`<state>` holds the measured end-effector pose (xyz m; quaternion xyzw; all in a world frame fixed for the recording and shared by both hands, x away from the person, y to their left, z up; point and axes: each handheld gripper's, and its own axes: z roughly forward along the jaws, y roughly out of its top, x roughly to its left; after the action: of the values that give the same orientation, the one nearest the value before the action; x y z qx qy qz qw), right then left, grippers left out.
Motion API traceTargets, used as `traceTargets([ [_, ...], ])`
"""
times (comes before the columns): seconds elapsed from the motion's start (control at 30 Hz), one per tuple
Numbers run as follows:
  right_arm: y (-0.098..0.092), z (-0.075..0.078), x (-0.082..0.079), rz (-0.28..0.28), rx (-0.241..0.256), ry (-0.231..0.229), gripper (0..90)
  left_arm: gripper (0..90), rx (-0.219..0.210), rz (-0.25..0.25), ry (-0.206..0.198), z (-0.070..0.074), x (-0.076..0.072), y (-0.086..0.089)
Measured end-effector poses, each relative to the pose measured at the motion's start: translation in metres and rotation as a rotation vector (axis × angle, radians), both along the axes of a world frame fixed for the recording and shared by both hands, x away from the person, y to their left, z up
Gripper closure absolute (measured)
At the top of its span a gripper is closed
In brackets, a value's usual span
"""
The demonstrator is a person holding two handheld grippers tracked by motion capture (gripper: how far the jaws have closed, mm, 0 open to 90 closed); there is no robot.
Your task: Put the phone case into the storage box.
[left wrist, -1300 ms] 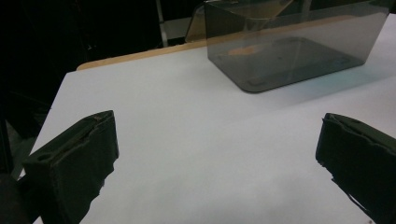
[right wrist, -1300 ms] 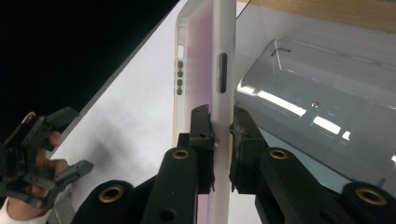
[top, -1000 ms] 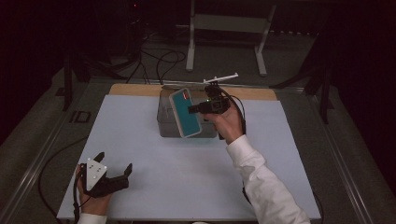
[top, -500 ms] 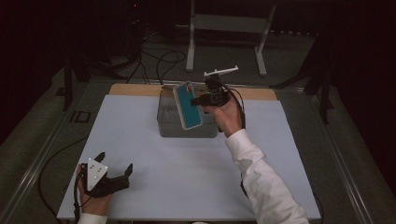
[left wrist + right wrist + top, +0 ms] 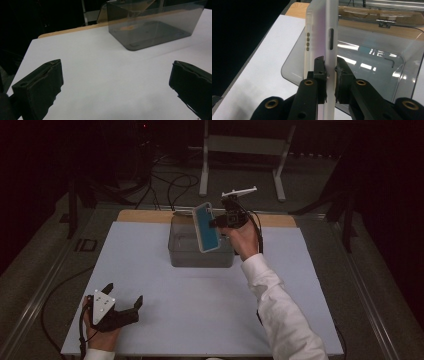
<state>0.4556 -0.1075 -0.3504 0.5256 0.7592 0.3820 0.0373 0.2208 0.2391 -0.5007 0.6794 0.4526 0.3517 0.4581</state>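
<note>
A teal phone case (image 5: 206, 226) with a pale rim hangs upright over the clear grey box (image 5: 200, 260). My right gripper (image 5: 216, 224) is shut on its lower edge. In the right gripper view the case (image 5: 327, 37) stands edge-on between the two jaws of the right gripper (image 5: 330, 67), with the box (image 5: 374, 75) below and behind it. My left gripper (image 5: 123, 293) rests open on the white table at the front left, nothing between its jaws. In the left gripper view the left gripper (image 5: 117, 80) faces the far-off box (image 5: 155, 27).
The box's hinged lid (image 5: 384, 22) lies open at the back. A small dark L-shaped item (image 5: 391, 62) lies on the box floor. A wooden strip (image 5: 140, 215) runs along the table's far edge. Beyond it are a metal stand (image 5: 240, 145) and floor cables (image 5: 170, 180).
My right gripper has risen from the box with the phone case and turned it more upright. The left gripper has stayed still.
</note>
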Motion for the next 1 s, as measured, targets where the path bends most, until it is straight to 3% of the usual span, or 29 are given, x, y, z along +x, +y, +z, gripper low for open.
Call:
traceTargets([
  [1.0, -0.013, -0.012, 0.021, -0.127, -0.082, 0.021, 81.9, 0.2, -0.003, -0.018, -0.008, 0.001, -0.001, -0.003],
])
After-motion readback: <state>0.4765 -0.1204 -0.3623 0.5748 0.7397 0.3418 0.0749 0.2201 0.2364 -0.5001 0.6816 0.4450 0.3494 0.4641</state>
